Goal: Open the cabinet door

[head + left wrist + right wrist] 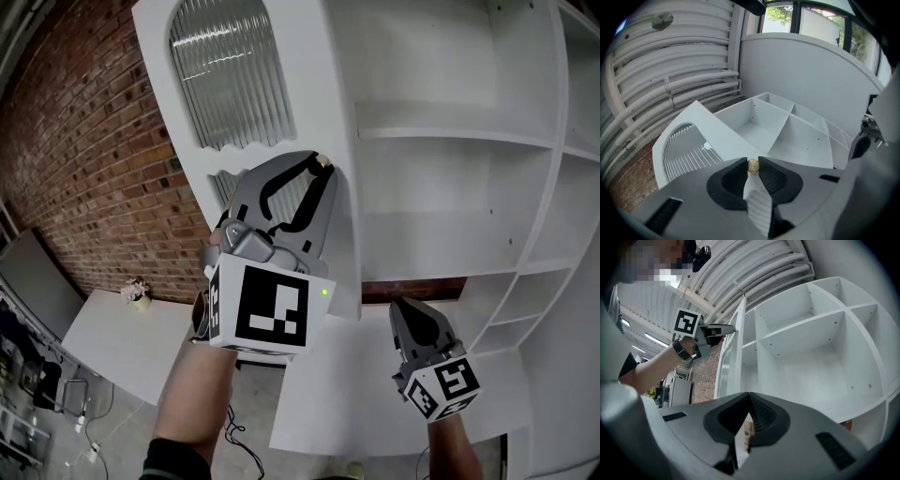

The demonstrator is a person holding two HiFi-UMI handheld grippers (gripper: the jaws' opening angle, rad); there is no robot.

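within left hand-held gripper (pixel 753 162): door knob (pixel 753 166)

This seems to be a workshop or test room in an industrial building: bare brick wall (pixel 84 141) at the left, white pipes (pixel 693 80) along the ceiling (pixel 693 18), loose cables (pixel 246 441) on the floor (pixel 255 405).
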